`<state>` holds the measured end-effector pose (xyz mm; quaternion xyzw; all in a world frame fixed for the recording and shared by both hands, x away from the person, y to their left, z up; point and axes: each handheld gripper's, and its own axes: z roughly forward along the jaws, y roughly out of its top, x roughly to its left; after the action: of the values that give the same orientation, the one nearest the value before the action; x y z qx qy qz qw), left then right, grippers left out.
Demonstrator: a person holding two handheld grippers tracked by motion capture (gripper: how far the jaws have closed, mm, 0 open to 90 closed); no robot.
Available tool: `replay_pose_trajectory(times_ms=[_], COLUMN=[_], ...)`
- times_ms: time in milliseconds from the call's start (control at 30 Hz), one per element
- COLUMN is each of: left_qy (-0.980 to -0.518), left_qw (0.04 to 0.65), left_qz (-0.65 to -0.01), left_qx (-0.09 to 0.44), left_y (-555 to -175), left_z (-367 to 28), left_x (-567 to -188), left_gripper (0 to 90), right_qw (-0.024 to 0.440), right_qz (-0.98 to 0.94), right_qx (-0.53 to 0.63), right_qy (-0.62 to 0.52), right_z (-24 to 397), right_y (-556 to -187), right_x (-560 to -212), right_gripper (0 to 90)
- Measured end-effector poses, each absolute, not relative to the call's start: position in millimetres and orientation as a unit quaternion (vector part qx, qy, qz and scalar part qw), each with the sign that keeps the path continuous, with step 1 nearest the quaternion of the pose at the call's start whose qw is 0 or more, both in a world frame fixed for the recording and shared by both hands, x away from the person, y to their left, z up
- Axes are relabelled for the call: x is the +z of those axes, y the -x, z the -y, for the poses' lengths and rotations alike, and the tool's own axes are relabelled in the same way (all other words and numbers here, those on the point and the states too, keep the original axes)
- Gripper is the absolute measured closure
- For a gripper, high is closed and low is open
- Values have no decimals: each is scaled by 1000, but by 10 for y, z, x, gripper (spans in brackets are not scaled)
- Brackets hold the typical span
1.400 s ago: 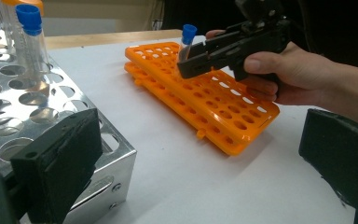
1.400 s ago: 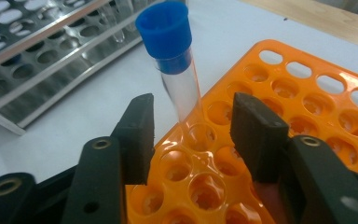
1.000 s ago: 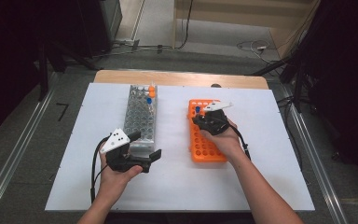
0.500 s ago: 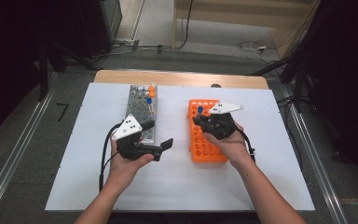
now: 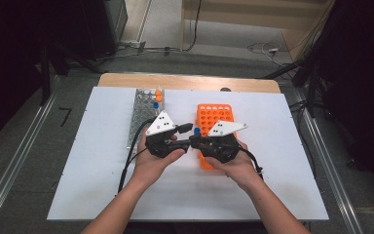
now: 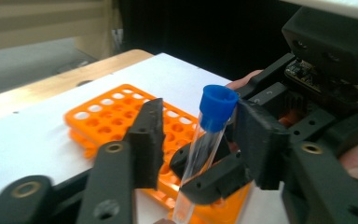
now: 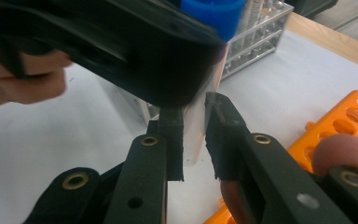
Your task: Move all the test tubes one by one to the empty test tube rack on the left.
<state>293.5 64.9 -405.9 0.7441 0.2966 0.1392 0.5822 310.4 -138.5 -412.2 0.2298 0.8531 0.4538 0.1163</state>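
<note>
A clear tube with a blue cap (image 6: pixel 213 108) stands upright between the two racks. My right gripper (image 7: pixel 195 128) is shut on the tube's glass body (image 7: pixel 192 140), below the cap. My left gripper (image 6: pixel 199 116) reaches in from the left, its jaws on either side of the capped top. These jaws have just been closing. One pad (image 6: pixel 256 135) is at the cap and the other (image 6: pixel 147 135) still stands clear of it. In the high view the left gripper (image 5: pixel 187 136) and right gripper (image 5: pixel 196 141) meet nose to nose at the blue cap (image 5: pixel 196 130).
An orange rack (image 5: pixel 214 114) with bare holes lies right of centre, partly under my right hand. A grey rack (image 5: pixel 143 114) lies to the left, with a few orange- and blue-capped tubes (image 5: pixel 157 96) at its far end. Both sit on a white mat (image 5: pixel 102 185).
Both hands came together at the middle of the mat, the left from the grey rack, the right from the orange rack's far end. The left jaws narrowed around the tube.
</note>
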Motion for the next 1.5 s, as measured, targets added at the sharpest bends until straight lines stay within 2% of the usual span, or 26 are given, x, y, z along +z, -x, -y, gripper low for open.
replay_pose_trajectory(times_ms=[200,633,767,933,1000,1100,1300,1500], left_qy=[-751,-753,-734,-722,-714,-702,-679,-667], left_qw=[585,579,592,591,590,589,582,570], left_qz=[-281,-275,-295,-315,-328,-344,-379,-400], left_qx=[121,147,154,173,184,204,239,264], left_y=[-2958,-2939,-2980,-3064,-3104,-3172,-3337,-3457], left_z=[-631,-659,-771,-966,-1066,-1227,-1481,-1558], left_x=[-4089,-4069,-4022,-3993,-3982,-3959,-3952,-4033], left_gripper=[738,762,763,763,763,763,763,763], right_qw=[109,103,102,100,106,99,108,123], right_qz=[-856,-858,-856,-842,-834,-822,-807,-809], right_qx=[451,451,456,476,482,495,502,484], right_qy=[-226,-223,-221,-232,-248,-263,-292,-311], right_z=[1406,1393,1434,1693,1830,2065,2484,2761], right_y=[-3094,-3087,-3088,-3055,-3030,-2969,-2772,-2641], right_x=[-4127,-4131,-4138,-4194,-4240,-4302,-4428,-4508], right_gripper=[749,739,604,360,226,133,42,22])
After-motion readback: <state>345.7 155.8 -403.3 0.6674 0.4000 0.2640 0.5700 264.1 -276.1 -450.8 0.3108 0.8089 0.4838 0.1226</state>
